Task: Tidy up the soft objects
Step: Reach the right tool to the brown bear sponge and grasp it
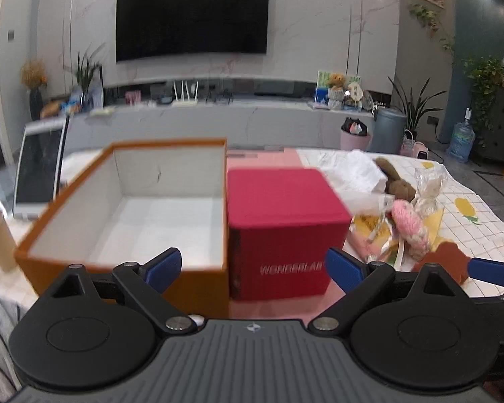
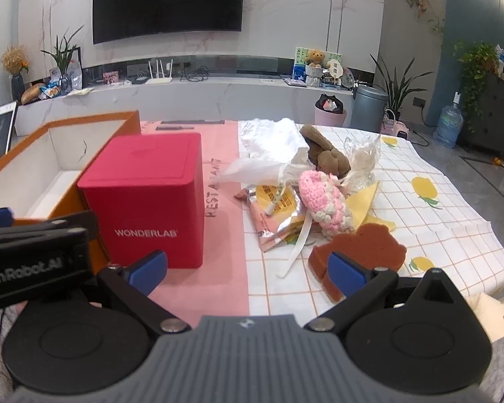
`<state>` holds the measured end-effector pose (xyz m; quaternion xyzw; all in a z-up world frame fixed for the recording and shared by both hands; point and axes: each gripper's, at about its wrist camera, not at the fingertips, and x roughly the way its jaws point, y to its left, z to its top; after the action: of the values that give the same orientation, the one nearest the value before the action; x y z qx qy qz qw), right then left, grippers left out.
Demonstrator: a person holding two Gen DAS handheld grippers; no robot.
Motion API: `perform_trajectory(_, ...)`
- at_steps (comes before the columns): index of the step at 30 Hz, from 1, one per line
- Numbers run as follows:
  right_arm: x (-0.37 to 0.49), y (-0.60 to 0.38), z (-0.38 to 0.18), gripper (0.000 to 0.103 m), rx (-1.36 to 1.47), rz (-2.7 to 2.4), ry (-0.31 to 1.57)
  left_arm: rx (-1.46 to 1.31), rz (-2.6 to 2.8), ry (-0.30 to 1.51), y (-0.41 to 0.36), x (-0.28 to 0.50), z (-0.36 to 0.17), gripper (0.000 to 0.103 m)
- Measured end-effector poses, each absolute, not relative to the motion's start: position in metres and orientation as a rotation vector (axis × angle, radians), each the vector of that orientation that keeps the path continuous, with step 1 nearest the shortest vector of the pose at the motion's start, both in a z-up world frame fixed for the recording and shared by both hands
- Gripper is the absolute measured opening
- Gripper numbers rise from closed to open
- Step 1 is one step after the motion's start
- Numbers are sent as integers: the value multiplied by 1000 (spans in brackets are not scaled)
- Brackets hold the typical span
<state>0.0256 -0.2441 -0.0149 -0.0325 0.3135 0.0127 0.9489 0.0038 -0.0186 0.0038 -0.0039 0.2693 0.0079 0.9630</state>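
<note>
Both grippers, left (image 1: 253, 270) and right (image 2: 248, 270), are hovering spread apart and holding nothing, while the soft toys (image 2: 322, 198) are lying heaped beside the red box (image 2: 151, 198), the orange box (image 1: 127, 208) waiting unfilled.

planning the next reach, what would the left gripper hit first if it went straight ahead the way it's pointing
Probably the red box: it sits dead ahead between the open fingers of the left gripper, beside the open orange box. Depth is unclear and height decides; held higher, it could pass over the top.

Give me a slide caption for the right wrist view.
Open right tool hovers near a brown sponge, with a red box, open orange box and pile of soft toys ahead.
</note>
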Motion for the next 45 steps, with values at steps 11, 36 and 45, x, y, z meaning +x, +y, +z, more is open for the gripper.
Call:
perform_trajectory(11,61,-301,26,100,-15,-20,645,-16,-91,526,-72,55,44,103)
perform_trajectory(36,191,-405,-82,100,392,-252,1193,79,-267,586,-106,75,4,103)
perform_trajectory(45,190,-401,-84,96,293,-248,1225,93,-262,656,-102,80,-3,103)
